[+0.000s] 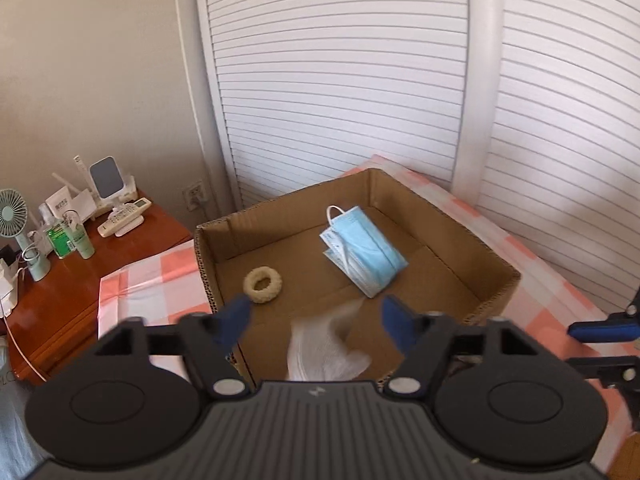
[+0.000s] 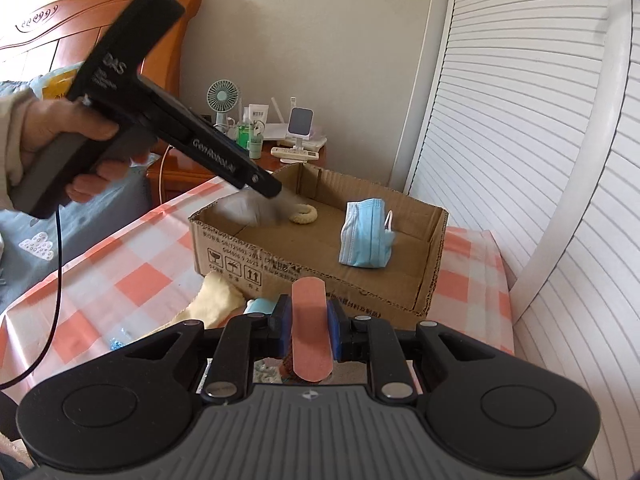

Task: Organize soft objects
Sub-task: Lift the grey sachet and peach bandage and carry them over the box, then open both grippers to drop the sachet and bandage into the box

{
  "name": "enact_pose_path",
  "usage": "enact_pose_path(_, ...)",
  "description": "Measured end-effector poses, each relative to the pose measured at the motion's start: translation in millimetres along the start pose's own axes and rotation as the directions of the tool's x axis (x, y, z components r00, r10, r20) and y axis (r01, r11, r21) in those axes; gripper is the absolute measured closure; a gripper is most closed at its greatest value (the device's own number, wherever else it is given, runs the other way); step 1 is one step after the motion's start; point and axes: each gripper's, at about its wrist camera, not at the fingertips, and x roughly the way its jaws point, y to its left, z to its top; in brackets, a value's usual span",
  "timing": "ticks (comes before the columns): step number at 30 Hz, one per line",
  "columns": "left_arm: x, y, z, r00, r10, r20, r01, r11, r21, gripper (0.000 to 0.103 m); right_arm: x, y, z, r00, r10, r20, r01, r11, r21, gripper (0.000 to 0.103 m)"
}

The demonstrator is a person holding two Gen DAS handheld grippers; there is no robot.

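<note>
A cardboard box (image 1: 496, 276) stands on the pink-checked cloth. Inside lie a blue face mask (image 1: 362, 252) and a cream scrunchie (image 1: 263, 279). My left gripper (image 1: 316, 320) hangs open over the box's near side. A blurred white cloth (image 1: 324, 348) is below and between its fingers, and the pads do not touch it. In the right wrist view a hand holds the left gripper (image 2: 280, 196) over the box (image 2: 320, 272), above the blurred cloth (image 2: 256, 208), the scrunchie (image 2: 304, 214) and the mask (image 2: 366, 236). My right gripper (image 2: 310, 320) is shut on a flat pink strip (image 2: 310, 332).
A cream cloth (image 2: 216, 300) and a light blue item (image 2: 260, 305) lie on the checked cloth in front of the box. A wooden nightstand (image 1: 80, 280) with a fan, bottles and a remote stands at the left. White louvred doors (image 1: 340, 80) rise behind.
</note>
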Motion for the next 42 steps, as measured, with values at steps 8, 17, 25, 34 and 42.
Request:
enact_pose_path(8, -38.7, -11.5, -35.2, 1.0, -0.019, -0.016, 0.018, 0.999, -0.05, 0.007, 8.2, -11.3, 7.4, 1.0, -0.021, 0.005, 0.021, 1.0, 0.009, 0.081)
enact_pose_path(17, -78.7, -26.0, -81.9, 0.996, 0.087, -0.024, -0.09, 0.986, -0.141, 0.002, 33.1, -28.1, 36.2, 0.999, -0.035, 0.017, 0.035, 0.999, 0.024, 0.081)
enact_pose_path(25, -96.0, -19.9, -112.6, 0.975, 0.22, -0.023, -0.22, 0.956, -0.196, 0.002, 72.2, -34.7, 74.0, 0.999, -0.04, 0.015, 0.04, 0.999, 0.026, 0.08)
enact_pose_path(34, -104.9, -26.3, -114.5, 0.978, 0.206, -0.01, -0.204, 0.96, -0.192, 0.002, 95.7, -30.5, 69.7, 0.994, -0.102, -0.038, 0.104, 0.993, 0.053, 0.016)
enact_pose_path(42, -105.9, -30.0, -114.3, 0.982, 0.19, -0.02, -0.19, 0.96, -0.204, 0.002, 63.9, -27.3, 49.8, 0.99, -0.135, -0.044, 0.139, 0.986, 0.092, 0.005)
